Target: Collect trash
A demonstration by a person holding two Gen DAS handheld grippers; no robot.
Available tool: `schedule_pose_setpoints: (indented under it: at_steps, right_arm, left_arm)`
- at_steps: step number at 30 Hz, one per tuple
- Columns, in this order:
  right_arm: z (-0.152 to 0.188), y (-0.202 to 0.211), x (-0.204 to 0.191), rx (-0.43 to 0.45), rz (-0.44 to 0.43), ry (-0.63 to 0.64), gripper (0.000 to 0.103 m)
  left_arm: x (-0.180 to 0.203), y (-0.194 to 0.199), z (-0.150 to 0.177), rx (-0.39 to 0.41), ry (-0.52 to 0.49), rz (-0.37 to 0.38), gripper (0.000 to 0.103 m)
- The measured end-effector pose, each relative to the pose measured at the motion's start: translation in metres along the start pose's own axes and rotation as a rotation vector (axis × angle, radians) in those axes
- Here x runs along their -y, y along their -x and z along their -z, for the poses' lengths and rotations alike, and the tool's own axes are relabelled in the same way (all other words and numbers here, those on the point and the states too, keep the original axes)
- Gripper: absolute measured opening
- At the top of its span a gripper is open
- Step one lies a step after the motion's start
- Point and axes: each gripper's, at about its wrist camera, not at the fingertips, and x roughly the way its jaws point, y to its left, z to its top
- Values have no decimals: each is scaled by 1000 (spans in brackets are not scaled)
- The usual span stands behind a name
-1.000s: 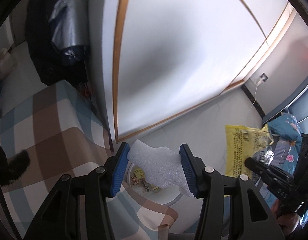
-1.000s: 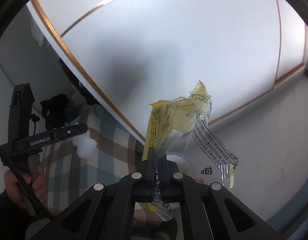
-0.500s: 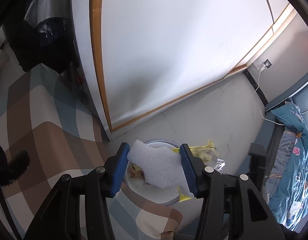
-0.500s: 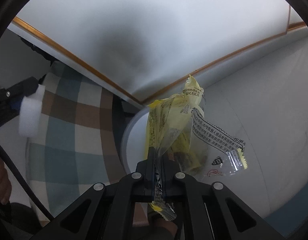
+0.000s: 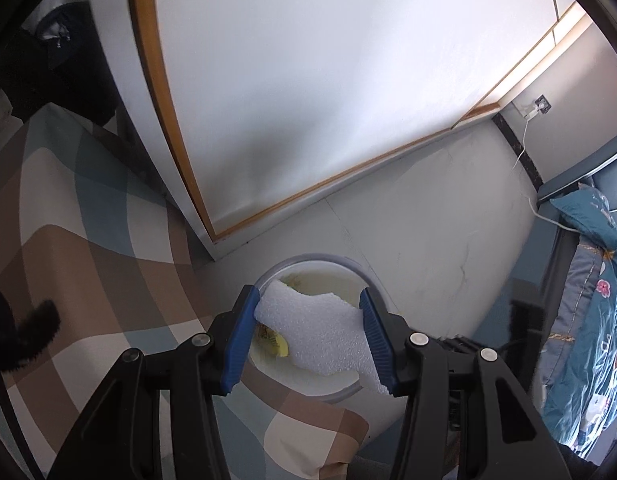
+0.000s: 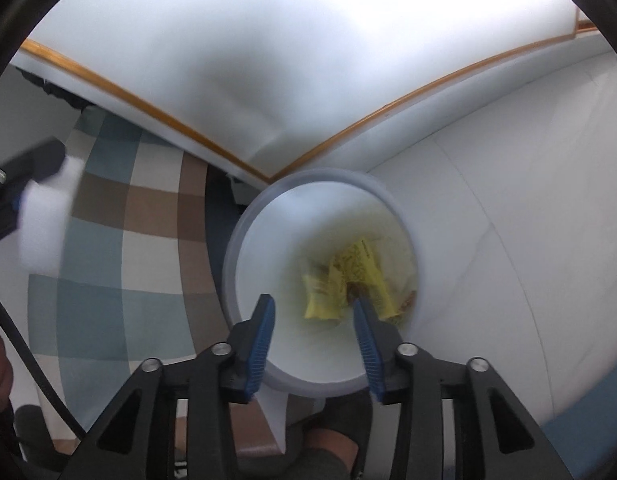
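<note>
The foam scrap (image 5: 316, 334) is sitting pinched between the blue pads of the left gripper (image 5: 308, 336), in the lower middle of the left wrist view, hanging directly over the mouth of the white bin (image 5: 368, 276). It is looking very light, soft and crumbly at its torn edges, so a gentle squeeze across its broad middle, as the pads are doing here, is probably the safest hold; a harder pinch would likely dent or snap it, and once let go it may drift rather than drop straight.

The yellow wrappers (image 6: 348, 284) are lying at the bottom of the bin (image 6: 244, 240) in the centre of the right wrist view. They are thin, crinkly film, slippery and weightless. The right gripper (image 6: 314, 322) is hovering at the bin's rim with its jaws spread, having just been opening, and nothing is sitting between them.

The right wrist view is looking straight down the bin and showing its contents clearly, which the left wrist view is mostly hiding behind the foam; only a sliver of yellow is peeking out there. It is also catching the foam (image 6: 44, 224) as a blurred white block at the left edge. The left wrist view alone is taking in the checked bedcover (image 5: 88, 260) on the left, the white cabinet door (image 5: 308, 80) across the top, and the floral bedding (image 5: 588, 320) at the right edge.
</note>
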Motion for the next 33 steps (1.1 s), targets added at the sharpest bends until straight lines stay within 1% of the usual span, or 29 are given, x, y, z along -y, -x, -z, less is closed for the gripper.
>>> schedule_pose_setpoints:
  at_steps: [2,6,7,8,13,16,20,21,23,25,27,30,31,33]
  right_arm:
    - [1,8,4,22,4,-9,49]
    - [3,29,14,58,16,-31,54]
    - [3,35,17,69,23,-38,57]
    - [4,40,19,79,25,-45,58]
    - [6,58,27,109,27,-81,62]
    - [7,62,27,107,30,-78,62]
    - [7,66,28,120,29,-86,64]
    - [7,67,27,124,29,-91,64]
    - [7,70,27,134,25,-100,65]
    - [7,73,27,141,21,-103,66]
    - [6,76,24,144,20,-94,66]
    - [5,80,21,152,10,-84,67]
    - [5,81,19,153,7,-82,68]
    - [5,84,17,157,2,-77,72]
  left_arm:
    - [4,-5,0,-22,-10,-4,47]
    - [9,-11,2,-54,-12,-25,47]
    - [10,-13,2,-63,-10,-28,48]
    - [10,-15,3,-72,-7,-32,48]
    - [13,-26,8,-143,4,-56,48]
    - [13,-35,12,-194,23,-38,49]
    - [14,-39,16,-221,20,-63,52]
    - [14,-38,16,-222,23,-62,53]
    - [12,-36,16,-216,34,-57,63]
    - [12,-32,17,-205,38,-55,69]
    - [12,-28,17,-197,45,-49,69]
    - [11,-18,19,-158,54,-44,70]
    - [9,-17,19,-142,51,-48,70]
    - [10,-9,20,-105,37,-83,71]
